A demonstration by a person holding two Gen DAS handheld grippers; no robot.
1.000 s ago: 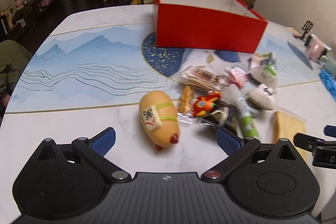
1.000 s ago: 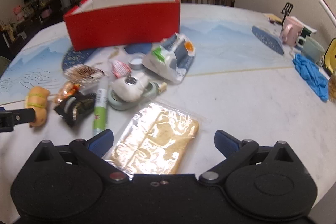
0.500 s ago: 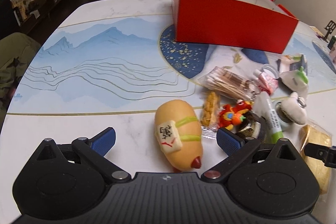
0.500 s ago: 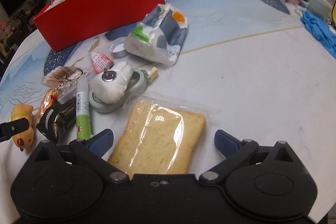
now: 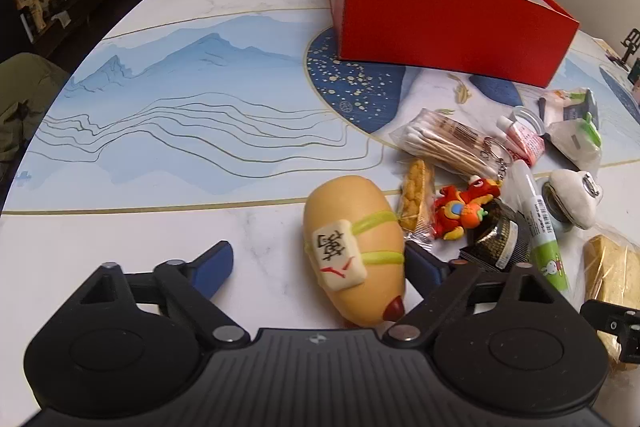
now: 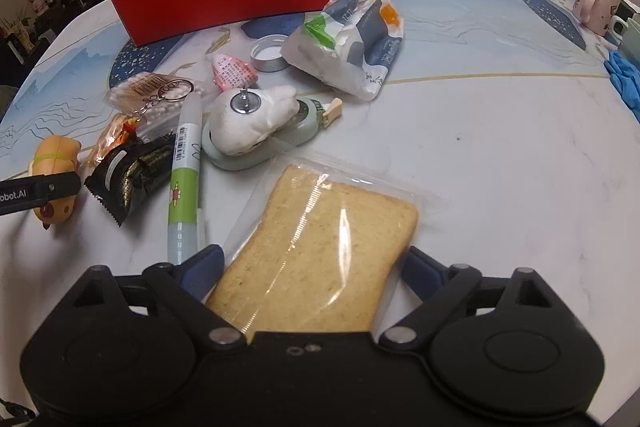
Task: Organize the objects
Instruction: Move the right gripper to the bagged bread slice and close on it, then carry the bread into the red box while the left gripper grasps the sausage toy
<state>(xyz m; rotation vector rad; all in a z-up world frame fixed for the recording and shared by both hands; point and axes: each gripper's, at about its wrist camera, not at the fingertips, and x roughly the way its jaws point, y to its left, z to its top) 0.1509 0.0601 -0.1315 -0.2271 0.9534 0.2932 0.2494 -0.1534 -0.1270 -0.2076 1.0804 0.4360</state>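
We use the red box (image 5: pixel 448 27) as landmark; it stands at the far side of the table (image 5: pixel 168 131). Our left gripper (image 5: pixel 320 267) is spread wide, and the yellow toy with a mahjong tile (image 5: pixel 354 247) lies between its fingers, close to the right finger; whether they touch, we cannot tell. Our right gripper (image 6: pixel 308 267) is also wide apart around the wrapped bread slice (image 6: pixel 320 247), not squeezing it. Between the box and the bread lie a bag of cotton swabs (image 6: pixel 148 99), a green-labelled tube (image 6: pixel 184 179), a black snack packet (image 6: pixel 132 171), a white plush (image 6: pixel 252 119) and a white and blue bag (image 6: pixel 348 35).
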